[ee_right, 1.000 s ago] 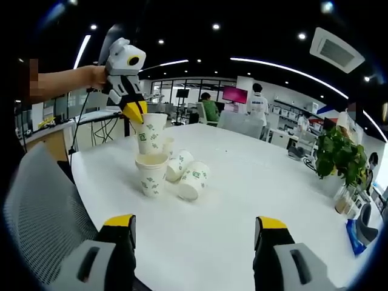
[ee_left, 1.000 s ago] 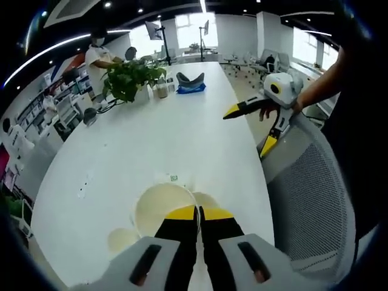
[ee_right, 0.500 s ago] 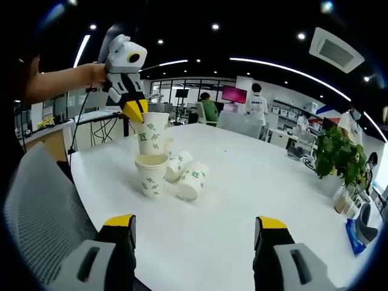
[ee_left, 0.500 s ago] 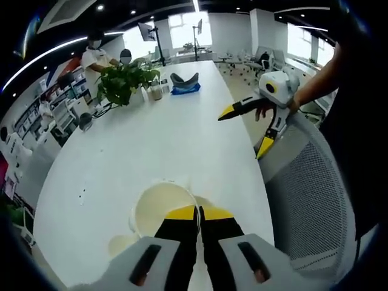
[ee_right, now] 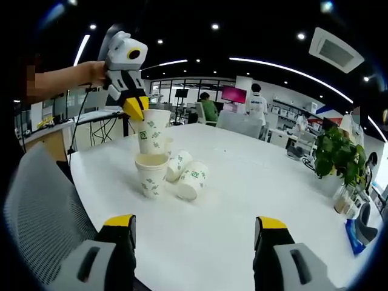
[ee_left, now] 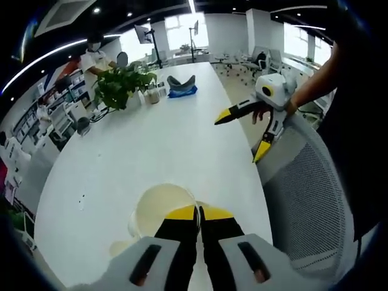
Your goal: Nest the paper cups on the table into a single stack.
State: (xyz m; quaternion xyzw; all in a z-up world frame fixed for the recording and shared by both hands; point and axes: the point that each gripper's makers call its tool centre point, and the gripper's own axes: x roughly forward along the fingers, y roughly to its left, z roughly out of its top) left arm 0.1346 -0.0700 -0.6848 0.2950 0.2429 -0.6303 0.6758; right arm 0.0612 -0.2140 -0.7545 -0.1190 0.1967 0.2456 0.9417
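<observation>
Left claw (ee_right: pixel 134 108) clenched on a cup's (ee_right: pixel 151 130) rim, held above the upright cup (ee_right: pixel 151 173) on the bench (ee_right: pixel 242 200).
Right claw (ee_right: pixel 194 242) was released, empty. Two more cups (ee_right: pixel 188 176) lay tipped just beside the upright one. Paper looked light, thin, easily crushed; best taken at the stiff rolled rim, gently.
</observation>
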